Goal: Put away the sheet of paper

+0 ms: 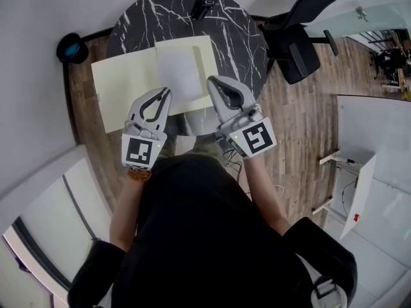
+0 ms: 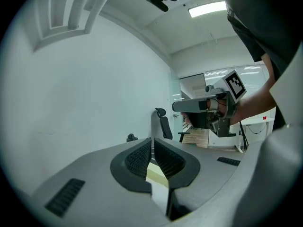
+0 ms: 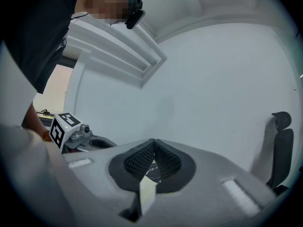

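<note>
My left tool is pinched narrow: in the left gripper view its ribbed pads meet on a thin, pale yellowish edge that runs down between them. By its colour I take it for the near edge of the folder, though I cannot be sure the sheet is not caught in with it. My right tool is the same. Its jaws are closed on a pale strip, and a sliver of the black veined worktop shows just behind the pads.

From the head view the folder lies open on the round marble worktop, pale yellow, its left half spread flat toward the left rim. The sheet of paper rests on the folder's right half, white against the yellow. The left tool's tips are at its near left corner and the right tool's tips just beside its right edge. Both tools point away from me, side by side, with the sheet between them.

A small dark object sits at the far edge of the worktop — too small to tell what it is. A black office chair stands to the right on the wood floor.
</note>
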`<action>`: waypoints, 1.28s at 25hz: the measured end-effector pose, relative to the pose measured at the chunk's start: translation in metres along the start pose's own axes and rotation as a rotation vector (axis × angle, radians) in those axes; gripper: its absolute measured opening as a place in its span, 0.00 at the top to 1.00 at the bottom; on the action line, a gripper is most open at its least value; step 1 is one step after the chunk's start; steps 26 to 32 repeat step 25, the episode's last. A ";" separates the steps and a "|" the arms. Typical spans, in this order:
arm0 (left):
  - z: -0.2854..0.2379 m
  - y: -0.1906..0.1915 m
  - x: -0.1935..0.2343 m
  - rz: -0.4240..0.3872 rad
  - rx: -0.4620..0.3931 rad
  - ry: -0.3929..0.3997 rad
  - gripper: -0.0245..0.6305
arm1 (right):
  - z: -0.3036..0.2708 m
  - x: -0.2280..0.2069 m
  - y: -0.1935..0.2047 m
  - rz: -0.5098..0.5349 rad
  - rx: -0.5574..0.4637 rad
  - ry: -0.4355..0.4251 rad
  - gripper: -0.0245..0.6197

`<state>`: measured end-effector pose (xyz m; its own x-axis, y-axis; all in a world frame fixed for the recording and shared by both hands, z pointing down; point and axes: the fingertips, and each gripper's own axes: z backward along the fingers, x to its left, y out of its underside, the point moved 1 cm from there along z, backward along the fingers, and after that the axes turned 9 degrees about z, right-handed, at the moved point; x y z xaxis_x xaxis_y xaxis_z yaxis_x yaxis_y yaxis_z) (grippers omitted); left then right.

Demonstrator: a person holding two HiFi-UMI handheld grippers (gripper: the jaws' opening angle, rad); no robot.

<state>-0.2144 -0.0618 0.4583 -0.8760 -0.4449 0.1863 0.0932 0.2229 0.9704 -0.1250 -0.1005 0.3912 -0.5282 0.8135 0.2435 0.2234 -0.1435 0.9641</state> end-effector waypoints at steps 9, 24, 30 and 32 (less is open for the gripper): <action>-0.004 0.002 0.009 -0.002 -0.006 0.003 0.92 | -0.007 -0.004 0.003 -0.002 0.007 -0.004 0.97; -0.048 0.029 0.030 -0.167 0.074 0.079 0.92 | -0.008 -0.023 -0.001 -0.039 -0.038 0.018 0.97; -0.056 0.037 0.032 -0.208 0.093 0.107 0.92 | -0.007 -0.025 -0.002 -0.042 -0.036 0.020 0.97; -0.056 0.037 0.032 -0.208 0.093 0.107 0.92 | -0.007 -0.025 -0.002 -0.042 -0.036 0.020 0.97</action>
